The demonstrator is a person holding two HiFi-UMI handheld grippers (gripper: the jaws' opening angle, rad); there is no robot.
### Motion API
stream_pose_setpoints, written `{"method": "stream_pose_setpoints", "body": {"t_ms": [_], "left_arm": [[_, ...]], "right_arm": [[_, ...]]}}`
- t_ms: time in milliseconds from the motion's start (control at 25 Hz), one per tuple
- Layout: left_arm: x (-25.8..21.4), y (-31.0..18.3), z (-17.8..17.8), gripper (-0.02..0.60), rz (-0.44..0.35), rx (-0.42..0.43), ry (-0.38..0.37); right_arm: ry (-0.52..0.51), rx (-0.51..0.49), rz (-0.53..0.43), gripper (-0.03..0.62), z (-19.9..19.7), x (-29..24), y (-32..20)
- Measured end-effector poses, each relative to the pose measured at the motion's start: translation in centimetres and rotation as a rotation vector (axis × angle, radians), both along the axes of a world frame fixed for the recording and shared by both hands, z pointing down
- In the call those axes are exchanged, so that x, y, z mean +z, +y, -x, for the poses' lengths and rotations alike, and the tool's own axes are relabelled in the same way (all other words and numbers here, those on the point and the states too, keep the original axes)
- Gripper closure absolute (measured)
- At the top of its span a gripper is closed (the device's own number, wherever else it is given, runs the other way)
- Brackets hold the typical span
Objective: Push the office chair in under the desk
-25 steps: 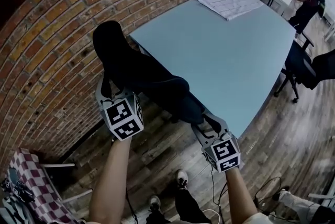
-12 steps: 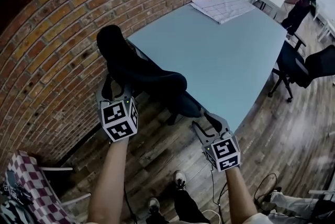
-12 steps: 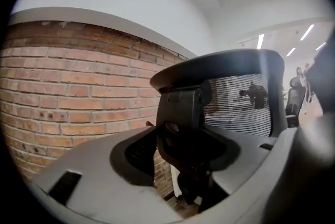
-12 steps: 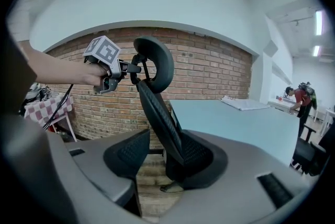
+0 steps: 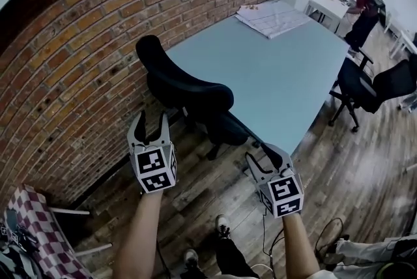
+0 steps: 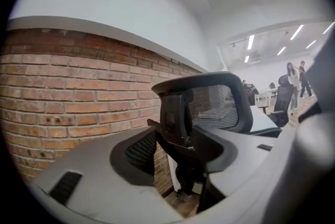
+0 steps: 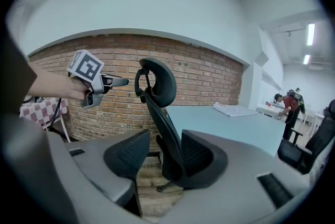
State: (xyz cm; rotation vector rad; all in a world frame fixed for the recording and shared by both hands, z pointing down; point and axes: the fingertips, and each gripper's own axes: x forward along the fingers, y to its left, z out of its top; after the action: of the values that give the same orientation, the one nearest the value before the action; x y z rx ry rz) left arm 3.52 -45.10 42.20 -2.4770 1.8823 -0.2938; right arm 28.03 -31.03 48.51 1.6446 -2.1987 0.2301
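The office chair (image 5: 189, 98) stands at the desk's (image 5: 280, 69) edge nearest the brick wall (image 5: 65, 75); left tongs (image 5: 150, 118), spread but just narrowing, and spread right tongs (image 5: 259, 155) pinch nothing

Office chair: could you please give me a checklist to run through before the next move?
1. Left gripper off the office chair: ok; jaws, just closing slightly, stand apart with nothing between.
2. Right gripper empty, jaws apart: ok.
3. Seat fully under the desk: not ok; it shows outside the edge.
4. Papers far from the chair: ok.
5. Clearance to brick wall: cannot tell.
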Motion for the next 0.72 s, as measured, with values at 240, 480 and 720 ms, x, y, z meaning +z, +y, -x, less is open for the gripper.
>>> {"method": "stream_pose_setpoints", "body": {"t_ms": [240, 480, 720], "left_arm": [[-1.6, 4.6, 0.6, 0.384, -0.002, 0.065, 0.031], [-3.6, 9.6, 1.3, 0.444, -0.010, 0.144, 0.042], [-5.5, 15.0, 1.8, 0.476, -0.010, 0.260, 0.000]], "right_arm": [[0.000, 0.019, -0.043, 0.384, 0.9, -3.9, 2.4], [-0.006, 0.054, -0.089, 0.444, 1.8, -7.5, 5.5], [-0.025, 0.068, -0.144, 0.511, 4.1, -11.3, 9.2]]}}
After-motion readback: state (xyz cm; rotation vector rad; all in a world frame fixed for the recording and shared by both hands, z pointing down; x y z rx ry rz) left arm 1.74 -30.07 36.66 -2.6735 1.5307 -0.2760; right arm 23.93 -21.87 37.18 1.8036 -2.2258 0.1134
